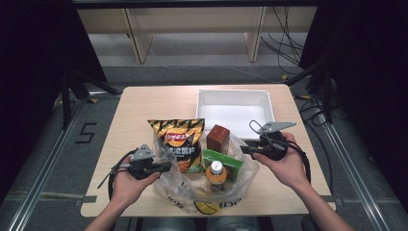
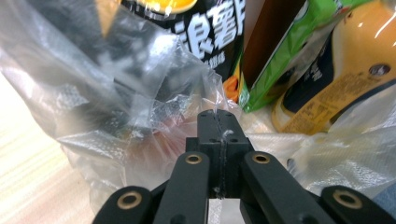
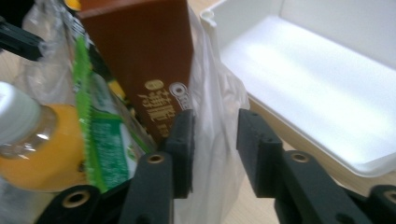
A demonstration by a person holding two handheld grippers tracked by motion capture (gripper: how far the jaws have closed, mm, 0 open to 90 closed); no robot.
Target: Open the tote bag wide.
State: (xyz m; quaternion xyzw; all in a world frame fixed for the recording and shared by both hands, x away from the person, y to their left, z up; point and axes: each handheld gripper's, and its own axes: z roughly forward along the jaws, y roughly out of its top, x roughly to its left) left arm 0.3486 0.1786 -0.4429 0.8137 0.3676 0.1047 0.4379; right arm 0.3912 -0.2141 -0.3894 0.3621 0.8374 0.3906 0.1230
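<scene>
A clear plastic bag (image 1: pixel 243 183) lies at the table's front middle. It holds a black and orange chips bag (image 1: pixel 178 142), a brown box (image 1: pixel 218 137), a green packet (image 1: pixel 223 160) and an orange drink bottle (image 1: pixel 216 174). My left gripper (image 1: pixel 166 167) is at the bag's left side. In the left gripper view its jaws (image 2: pixel 218 116) are shut with a thin fold of the plastic bag (image 2: pixel 116 93) pinched between them. My right gripper (image 1: pixel 244 149) is at the bag's right side. Its jaws (image 3: pixel 212 121) stand apart, with the bag's wall (image 3: pixel 215 158) hanging in the gap beside the brown box (image 3: pixel 140 56).
A white tray (image 1: pixel 233 92) with nothing in it stands at the table's back right, just behind the right gripper; its rim (image 3: pixel 289 135) runs close to the right jaw. Bare wooden table (image 1: pixel 144 106) lies left and behind the bag.
</scene>
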